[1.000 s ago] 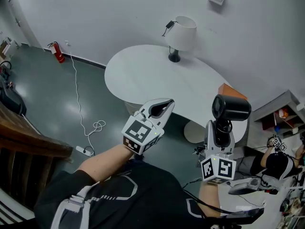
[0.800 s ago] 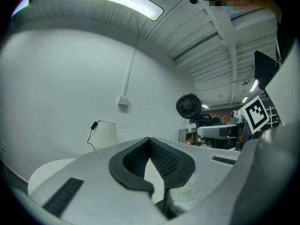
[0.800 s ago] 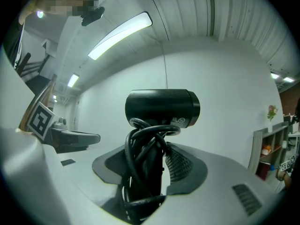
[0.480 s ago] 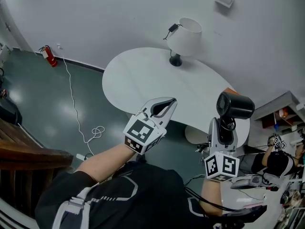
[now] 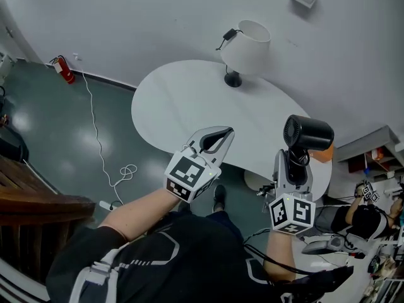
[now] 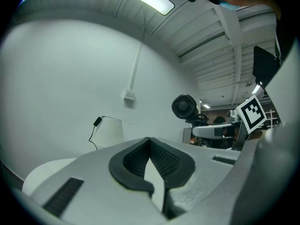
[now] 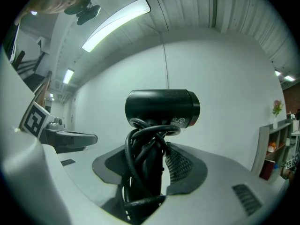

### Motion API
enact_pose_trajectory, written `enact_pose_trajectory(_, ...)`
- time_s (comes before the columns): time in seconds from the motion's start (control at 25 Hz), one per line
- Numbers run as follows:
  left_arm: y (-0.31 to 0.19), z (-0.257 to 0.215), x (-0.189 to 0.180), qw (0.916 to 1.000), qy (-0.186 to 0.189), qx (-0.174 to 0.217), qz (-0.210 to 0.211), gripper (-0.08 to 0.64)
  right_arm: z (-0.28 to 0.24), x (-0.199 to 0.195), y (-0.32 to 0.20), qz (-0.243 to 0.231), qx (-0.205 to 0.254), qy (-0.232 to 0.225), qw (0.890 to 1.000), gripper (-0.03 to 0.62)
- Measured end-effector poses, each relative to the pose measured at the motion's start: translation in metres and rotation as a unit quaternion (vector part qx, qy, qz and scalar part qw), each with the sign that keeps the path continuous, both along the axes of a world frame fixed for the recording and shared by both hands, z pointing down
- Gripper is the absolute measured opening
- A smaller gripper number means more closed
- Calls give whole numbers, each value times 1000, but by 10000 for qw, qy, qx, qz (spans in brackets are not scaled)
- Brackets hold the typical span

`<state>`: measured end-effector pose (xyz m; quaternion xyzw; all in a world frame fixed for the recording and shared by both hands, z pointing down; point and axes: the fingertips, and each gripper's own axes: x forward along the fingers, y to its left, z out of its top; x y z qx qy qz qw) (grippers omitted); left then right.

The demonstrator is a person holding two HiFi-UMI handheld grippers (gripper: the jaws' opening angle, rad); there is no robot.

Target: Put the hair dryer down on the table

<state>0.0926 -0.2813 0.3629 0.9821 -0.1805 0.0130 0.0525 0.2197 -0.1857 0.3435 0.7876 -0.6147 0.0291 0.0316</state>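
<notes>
A black hair dryer (image 5: 308, 133) with its cord wound round the handle stands upright in my right gripper (image 5: 293, 161), which is shut on the handle. In the right gripper view the dryer's barrel (image 7: 161, 108) lies crosswise above the right gripper (image 7: 150, 165), and the handle and cord fill the gap between the pads. The dryer hangs over the near right edge of the white oval table (image 5: 183, 100). My left gripper (image 5: 219, 137) is at the table's near edge, shut with nothing in it. In the left gripper view the left gripper (image 6: 150, 144) has its tips together, and the dryer (image 6: 183, 107) shows to the right.
A white table lamp (image 5: 245, 43) stands at the table's far side against the wall. An orange object (image 5: 325, 154) lies at the table's right end. On the floor are a fire extinguisher (image 5: 61, 70) and a white cable (image 5: 126, 169). Shelves (image 5: 379, 145) and another person (image 5: 363, 216) are at the right.
Both grippers have moved a little further toward the table, the dryer still held upright in the right one. A shoe now shows under the table's near edge.
</notes>
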Motion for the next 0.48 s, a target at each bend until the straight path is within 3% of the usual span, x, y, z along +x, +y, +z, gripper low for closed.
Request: enact_pose_trajectory(0.48,-49,11,73,9991,-235,-59,-359,5,20,79,-63,-322,-229,-168,9991,232)
